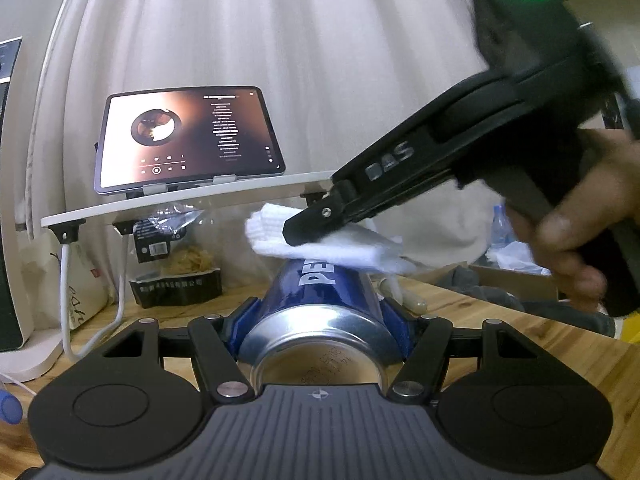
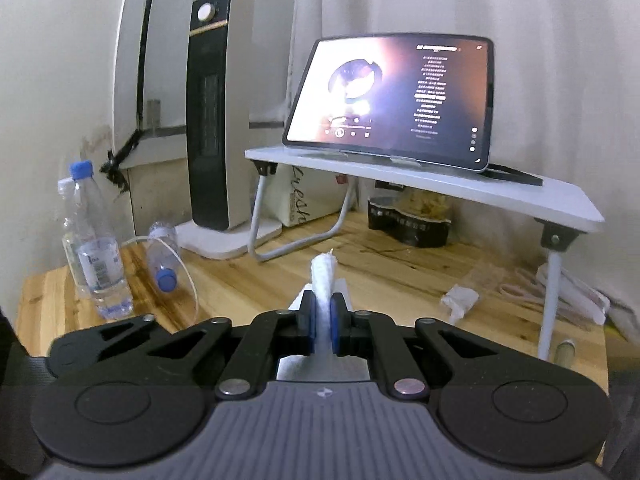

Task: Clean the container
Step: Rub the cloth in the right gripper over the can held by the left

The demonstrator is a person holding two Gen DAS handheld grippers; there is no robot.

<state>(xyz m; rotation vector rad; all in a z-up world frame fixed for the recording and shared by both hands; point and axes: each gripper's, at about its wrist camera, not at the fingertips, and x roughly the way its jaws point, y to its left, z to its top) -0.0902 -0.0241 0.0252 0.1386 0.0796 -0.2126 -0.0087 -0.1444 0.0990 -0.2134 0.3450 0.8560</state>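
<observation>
— Wooden tabletop (image 2: pixel 392 276), pale curtain (image 1: pixel 280 40) behind. Small white lap desk (image 2: pixel 440 188) on top, with a lit tablet (image 2: pixel 392 96) propped on it.

— And to the left of that?

— Tall tower heater (image 2: pixel 218 120); then one clear water bottle upright (image 2: pixel 94 240) and another lying on its side (image 2: pixel 162 256), both blue-capped. Crumpled tissue (image 2: pixel 460 300) near the desk leg. Dark snack bag (image 1: pixel 176 276) under the desk.

— Container?

— Blue Pepsi can (image 1: pixel 320 312), held lying along the left gripper (image 1: pixel 320 320), bottom end toward the left wrist camera. Blue pads clamped on both sides of it, above the tabletop.

— Other tool?

— Right gripper (image 2: pixel 323 320) pinched tight on a folded white cloth (image 2: pixel 323 280), seen edge-on between its pads. From the left wrist view, reaching in from the right, held by a hand (image 1: pixel 572 232), with the cloth pressed onto the upper side of the can, over the lettering.
</observation>
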